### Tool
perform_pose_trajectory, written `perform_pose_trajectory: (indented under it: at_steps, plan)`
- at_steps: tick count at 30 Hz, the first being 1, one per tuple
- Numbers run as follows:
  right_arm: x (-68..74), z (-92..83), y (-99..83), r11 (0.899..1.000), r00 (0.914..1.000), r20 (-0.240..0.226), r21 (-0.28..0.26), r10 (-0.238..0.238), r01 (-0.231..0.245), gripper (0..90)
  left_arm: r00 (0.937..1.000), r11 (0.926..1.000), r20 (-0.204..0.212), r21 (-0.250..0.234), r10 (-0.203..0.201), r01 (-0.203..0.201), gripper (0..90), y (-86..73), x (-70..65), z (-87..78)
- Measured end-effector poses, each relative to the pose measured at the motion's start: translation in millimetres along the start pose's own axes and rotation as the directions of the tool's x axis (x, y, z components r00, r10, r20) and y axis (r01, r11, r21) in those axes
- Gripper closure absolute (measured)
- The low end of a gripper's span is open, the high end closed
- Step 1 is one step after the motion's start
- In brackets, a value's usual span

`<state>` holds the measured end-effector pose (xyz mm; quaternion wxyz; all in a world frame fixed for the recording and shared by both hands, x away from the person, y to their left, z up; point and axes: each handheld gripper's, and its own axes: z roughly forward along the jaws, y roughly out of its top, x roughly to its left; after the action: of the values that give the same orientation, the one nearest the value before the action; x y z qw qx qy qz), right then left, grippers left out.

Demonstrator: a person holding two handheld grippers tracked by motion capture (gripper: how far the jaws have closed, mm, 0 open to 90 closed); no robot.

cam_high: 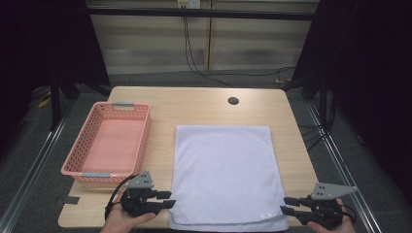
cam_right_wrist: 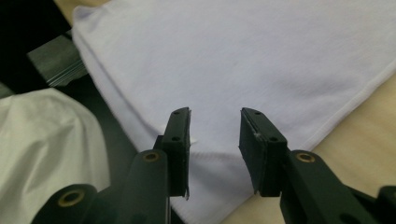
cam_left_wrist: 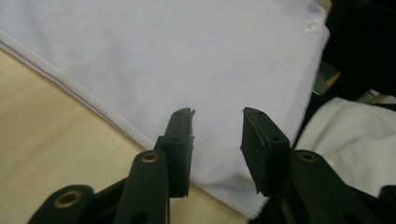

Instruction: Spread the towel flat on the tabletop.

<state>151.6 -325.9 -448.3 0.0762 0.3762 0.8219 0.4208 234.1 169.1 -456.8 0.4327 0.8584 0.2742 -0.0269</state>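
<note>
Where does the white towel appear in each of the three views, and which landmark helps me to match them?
High view: the white towel lies flat right of centre, between both grippers.
Left gripper view: the towel spreads across the top and middle, beyond the open jaws.
Right gripper view: the towel spreads across the top and right, beyond the open jaws.
Shared landmark: the wooden table bordering the towel.

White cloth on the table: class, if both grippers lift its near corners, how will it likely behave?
The white cloth lies flat and looks folded, so it will probably sag between the left gripper and right gripper. It looks light. Layers may separate.
</note>
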Motion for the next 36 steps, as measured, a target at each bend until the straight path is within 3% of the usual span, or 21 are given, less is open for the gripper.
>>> perform_pose_trajectory:
  at_steps: [1, 2, 6, 10, 16, 17, 20, 23, 24, 28, 30, 32, 36]
  plan:
    - [-4.2, 3.5, 4.1, 1.0, 0.9997, 0.023, -0.008, 0.0, 0.0, 60.9, 0.9999, 1.0, -0.013, 0.0, -0.001, 0.001, 59.0, 4.0, 3.0, 3.0]
    - [-6.9, 6.0, 6.2, 1.0, 0.9991, 0.038, -0.016, 0.017, -0.016, 59.5, 0.9984, 0.9998, -0.053, -0.005, -0.019, 0.019, 57.0, 11.9, 7.1, 9.8]
    - [-14.5, 15.3, 13.7, 0.999, 0.9983, 0.053, -0.025, 0.023, -0.021, 58.4, 0.9966, 0.9991, -0.071, -0.007, -0.042, 0.042, 52.7, 22.4, 14.8, 18.9]
    - [-24.1, 34.7, 29.2, 1.0, 0.997, 0.074, -0.016, 0.024, -0.023, 51.8, 0.9959, 0.9988, -0.077, -0.013, -0.048, 0.047, 48.9, 35.8, 28.7, 30.9]
    - [-36.8, 50.5, 44.7, 0.999, 0.9969, 0.071, -0.018, 0.034, -0.033, 46.5, 0.9936, 0.9979, -0.093, 0.001, -0.065, 0.065, 49.3, 48.1, 42.9, 46.3]
    - [-40.3, 54.9, 51.8, 0.999, 0.9952, 0.094, -0.023, 0.026, -0.024, 45.4, 0.9936, 0.9983, -0.098, 0.011, -0.055, 0.056, 50.5, 53.3, 46.3, 51.5]
    - [-47.3, 64.3, 61.7, 1.0, 0.9954, 0.093, -0.019, 0.022, -0.02, 47.5, 0.9947, 0.9988, -0.093, 0.014, -0.045, 0.046, 53.2, 60.4, 52.1, 61.6]
    - [-53.8, 74.8, 67.2, 1.0, 0.9956, 0.09, -0.004, 0.024, -0.024, 48.4, 0.9927, 0.9986, -0.112, 0.024, -0.044, 0.047, 58.3, 62.7, 58.4, 69.2]
    - [-59.7, 86.5, 71.8, 0.999, 0.9954, 0.091, 0.02, 0.03, -0.032, 48.4, 0.9912, 0.9978, -0.119, 0.028, -0.057, 0.061, 58.3, 62.6, 64.6, 77.2]
    - [-65.5, 102.6, 75.3, 0.997, 0.9951, 0.081, 0.04, 0.057, -0.061, 46.9, 0.9888, 0.9967, -0.134, 0.038, -0.065, 0.071, 56.8, 62.5, 72.2, 85.6]
    - [-67.0, 112.8, 75.7, 0.997, 0.9939, 0.102, 0.063, 0.041, -0.048, 46.5, 0.9888, 0.9961, -0.131, 0.041, -0.072, 0.078, 59.2, 61.2, 75.6, 88.9]
    - [-70.5, 121.5, 74.8, 0.996, 0.9933, 0.112, 0.086, 0.028, -0.037, 46.8, 0.9867, 0.9957, -0.155, 0.07, -0.05, 0.062, 60.2, 58.2, 76.7, 92.8]
    - [-72.6, 133.5, 68.3, 0.991, 0.9899, 0.141, 0.13, -0.002, -0.016, 48.1, 0.9865, 0.9969, -0.155, 0.05, -0.052, 0.06, 69.3, 53.3, 80.4, 91.5]
